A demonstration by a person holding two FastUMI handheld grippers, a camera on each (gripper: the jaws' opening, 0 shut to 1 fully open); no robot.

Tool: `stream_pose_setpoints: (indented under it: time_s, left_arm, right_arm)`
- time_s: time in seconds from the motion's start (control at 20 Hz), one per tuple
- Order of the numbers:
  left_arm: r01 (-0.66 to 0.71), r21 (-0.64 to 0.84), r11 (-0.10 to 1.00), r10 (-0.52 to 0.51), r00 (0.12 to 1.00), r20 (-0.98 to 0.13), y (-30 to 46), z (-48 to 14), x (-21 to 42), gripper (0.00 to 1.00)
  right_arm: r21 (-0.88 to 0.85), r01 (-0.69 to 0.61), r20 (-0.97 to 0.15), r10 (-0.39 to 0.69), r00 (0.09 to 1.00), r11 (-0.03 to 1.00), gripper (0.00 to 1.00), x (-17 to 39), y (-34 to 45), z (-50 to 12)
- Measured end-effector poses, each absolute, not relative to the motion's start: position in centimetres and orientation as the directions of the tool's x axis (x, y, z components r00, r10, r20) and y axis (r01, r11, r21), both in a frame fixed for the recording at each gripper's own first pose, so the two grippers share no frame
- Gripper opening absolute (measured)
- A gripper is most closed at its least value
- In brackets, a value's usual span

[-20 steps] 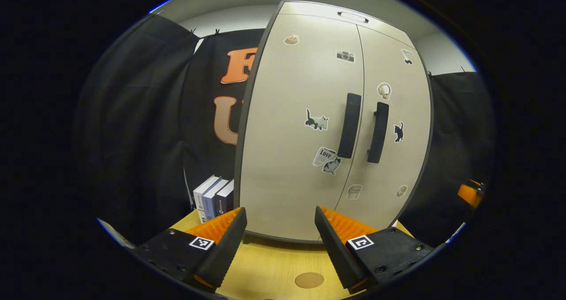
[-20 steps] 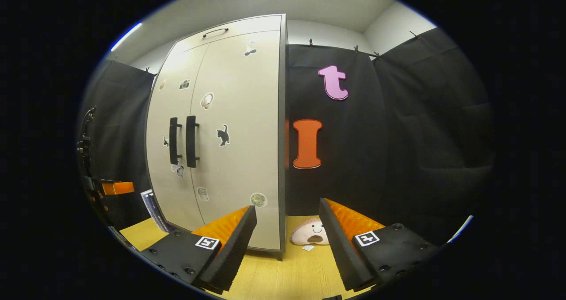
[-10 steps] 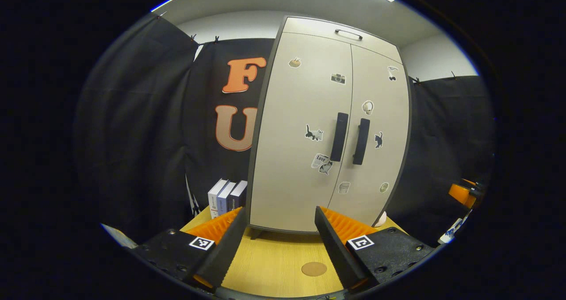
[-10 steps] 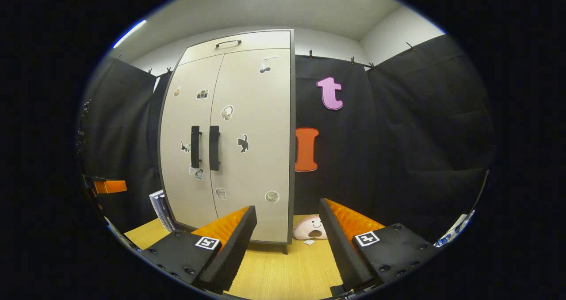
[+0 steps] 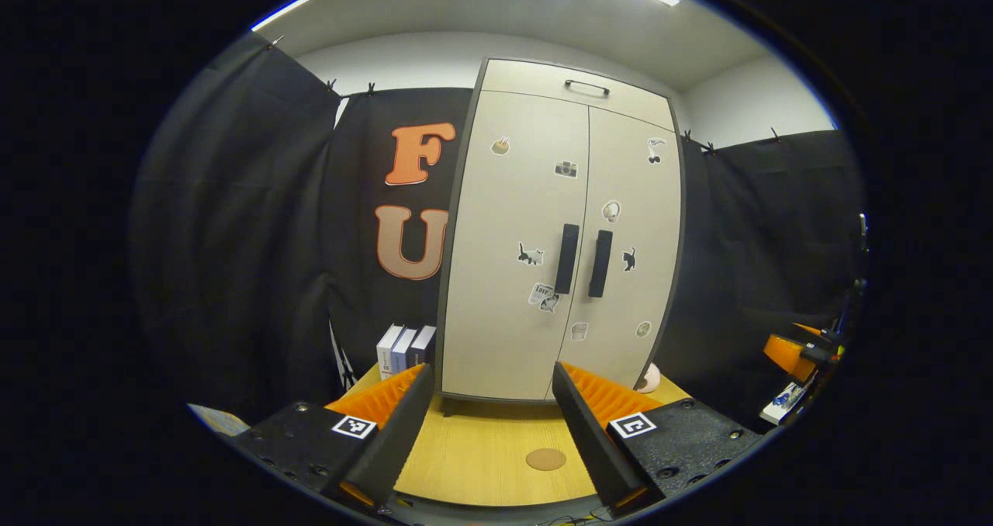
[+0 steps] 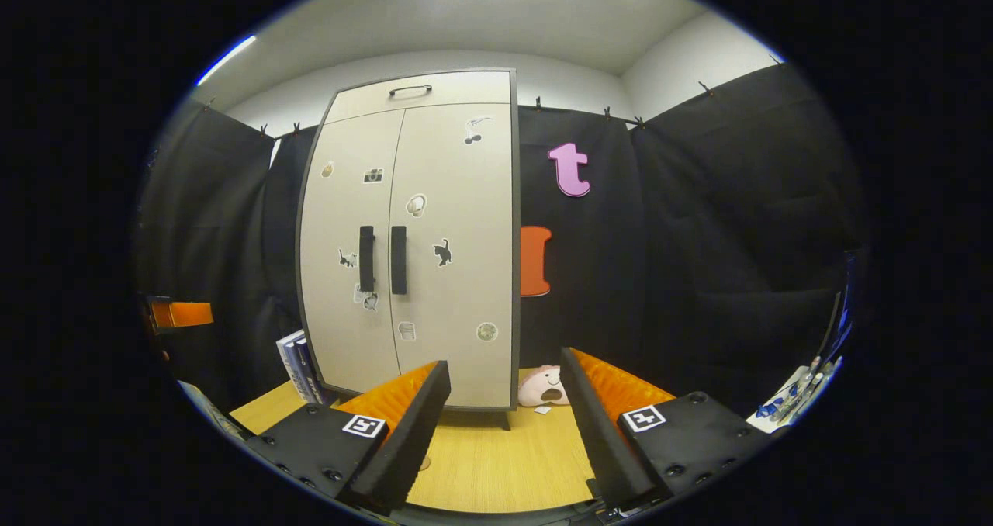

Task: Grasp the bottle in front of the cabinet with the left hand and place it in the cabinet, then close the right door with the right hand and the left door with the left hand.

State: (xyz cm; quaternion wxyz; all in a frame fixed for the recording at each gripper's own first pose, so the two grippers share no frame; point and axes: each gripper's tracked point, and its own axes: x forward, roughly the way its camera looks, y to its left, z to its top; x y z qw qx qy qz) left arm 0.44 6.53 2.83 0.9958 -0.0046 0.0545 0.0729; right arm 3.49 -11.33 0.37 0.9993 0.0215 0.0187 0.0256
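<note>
Left gripper view: the left tongs (image 5: 490,421) stand spread apart with nothing between the fingers, held over the near edge of the tabletop (image 5: 481,452). The cabinet (image 5: 560,243) stands at the far edge, both doors flush and shut, the left door (image 5: 516,239) and right door (image 5: 632,239) meeting at two dark handles (image 5: 583,261). The bottle cannot be seen; the shut doors hide the cabinet's inside. Books (image 5: 405,347) stand upright beside the cabinet's left side. A round coaster (image 5: 545,458) lies near the front edge.

Right gripper view: the right tongs (image 6: 504,425) are likewise spread and empty. The cabinet (image 6: 419,239) stands shut, a plush toy (image 6: 544,386) lying by its right foot. The other tongs (image 6: 180,313) show at the left.
</note>
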Motion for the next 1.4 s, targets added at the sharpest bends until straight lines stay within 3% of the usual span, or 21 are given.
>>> stream_pose_setpoints:
  time_s: [0.3,0.55,1.1,1.15,1.4]
  left_arm:
    - [-0.148,-0.024,0.989,0.146,0.987,-0.063,6.0,5.2,-0.1,0.91]
    - [-0.142,0.001,0.99,0.142,0.989,-0.047,6.0,5.6,-0.7,0.94]
    - [-0.14,0.001,0.99,0.14,0.989,-0.047,5.5,5.7,-1.4,0.94]
    - [-0.142,0.001,0.99,0.142,0.989,-0.048,5.5,5.7,-1.3,0.91]
    - [-0.134,0.001,0.991,0.134,0.99,-0.049,4.9,5.6,-1.3,0.94]
  right_arm:
    - [0.023,-0.052,-0.004,0.052,0.999,0.998,0.95,1.9,-11.3,2.8]
    - [0.02,-0.048,0.003,0.048,0.999,0.999,0.95,1.2,-11.0,3.0]
    - [0.011,-0.054,0.003,0.054,0.999,0.998,0.95,0.4,-11.1,2.9]
    - [0.01,-0.054,0.004,0.054,0.999,0.998,0.95,0.4,-11.2,3.0]
    - [0.011,-0.056,-0.001,0.056,0.998,0.998,0.95,0.4,-11.3,2.9]
